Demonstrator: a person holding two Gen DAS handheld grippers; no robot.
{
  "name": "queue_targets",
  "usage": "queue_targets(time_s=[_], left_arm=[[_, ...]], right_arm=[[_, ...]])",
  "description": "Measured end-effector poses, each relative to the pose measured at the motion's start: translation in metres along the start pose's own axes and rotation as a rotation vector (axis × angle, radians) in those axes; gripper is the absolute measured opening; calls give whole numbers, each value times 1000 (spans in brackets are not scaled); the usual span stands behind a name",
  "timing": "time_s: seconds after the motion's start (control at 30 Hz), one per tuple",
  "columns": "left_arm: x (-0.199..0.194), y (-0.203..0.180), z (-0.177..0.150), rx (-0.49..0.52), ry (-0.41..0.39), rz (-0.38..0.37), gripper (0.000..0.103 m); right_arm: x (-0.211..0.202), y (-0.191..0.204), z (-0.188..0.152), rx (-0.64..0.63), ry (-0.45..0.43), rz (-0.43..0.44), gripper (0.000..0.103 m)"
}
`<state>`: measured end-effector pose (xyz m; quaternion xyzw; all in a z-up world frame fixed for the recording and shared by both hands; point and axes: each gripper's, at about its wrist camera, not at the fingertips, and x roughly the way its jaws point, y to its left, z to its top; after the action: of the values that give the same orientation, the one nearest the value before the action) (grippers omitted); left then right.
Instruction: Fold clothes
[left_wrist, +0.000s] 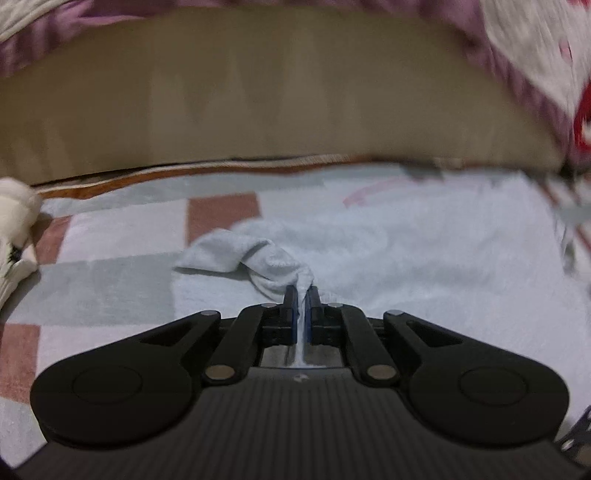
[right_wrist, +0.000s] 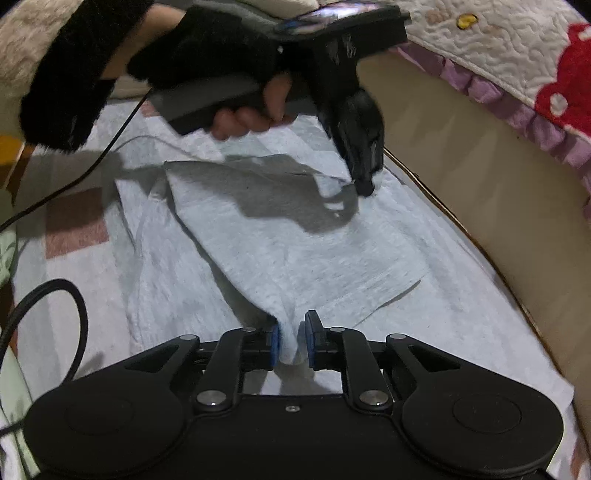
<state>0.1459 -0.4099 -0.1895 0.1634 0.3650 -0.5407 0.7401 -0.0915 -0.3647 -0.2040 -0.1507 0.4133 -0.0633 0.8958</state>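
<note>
**Now: both corners of the cloth in play, fold about to be carried over**

Here the pale blue cloth (right_wrist: 295, 240) lies spread on a checked blanket (right_wrist: 74, 221) beside a tan wall (right_wrist: 480, 166), already doubled in part. The left hand-held gripper (left_wrist: 303, 295) is clamped tight on a bunched corner of the cloth at the far side; in the right wrist view the same gripper (right_wrist: 364, 186) sits tip-down on that far corner, held by a gloved hand (right_wrist: 221, 74). The right hand-held gripper (right_wrist: 293, 332) has its jaws slightly apart, a near fold of cloth standing between the pads without being squeezed.

I judge the step to be gathering two corners before a fold. Next, the right jaws need to close on their fold, then both corners should travel together.

The left view is smeared by blur. How many layers each gripper holds cannot be told, and the cloth's near-left edge merges with the blanket.
</note>
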Motion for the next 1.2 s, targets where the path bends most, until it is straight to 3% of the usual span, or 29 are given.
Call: queue_targets(time_s=[0.3,0.43,0.53,0.6,0.63,0.67,0.7,0.73,0.77,0.83,0.87,0.9,1.03,1.2], left_arm=[[13,79,-19,-335,12,-98,6],[7,82,-15,-357,-30,-41,6],[0,80,-13,-354,-58,-58,6],[-5,81,-11,-346,-78,-75,10],[-6,82,-10,-341,-86,-91,19],[0,81,-10,-343,-71,-122,34],[5,80,-10,-346,-56,-151,43],[11,78,-9,-345,-39,-159,53],[18,76,-9,-338,-31,-143,53],[26,74,-7,-316,-48,-87,45],[27,75,-6,-312,-67,-68,17],[29,77,-5,-313,-72,-43,5],[19,81,-1,-272,-146,-1,4],[14,93,0,-366,-167,-35,4]], right_arm=[[12,5,5,-3,10,25,7],[9,-3,3,51,26,37,7],[3,-19,1,208,45,59,11],[-7,-33,1,379,28,180,14],[-11,-38,1,458,8,268,15],[-13,-42,2,530,-5,353,23],[-12,-43,3,582,-13,411,29],[-10,-40,4,612,-17,439,41],[-6,-36,7,630,-18,460,45],[7,-27,15,650,-9,491,45],[14,-23,19,656,0,494,46],[19,-19,22,660,8,489,48],[37,-7,29,683,30,465,51],[45,-5,34,715,15,464,54]])
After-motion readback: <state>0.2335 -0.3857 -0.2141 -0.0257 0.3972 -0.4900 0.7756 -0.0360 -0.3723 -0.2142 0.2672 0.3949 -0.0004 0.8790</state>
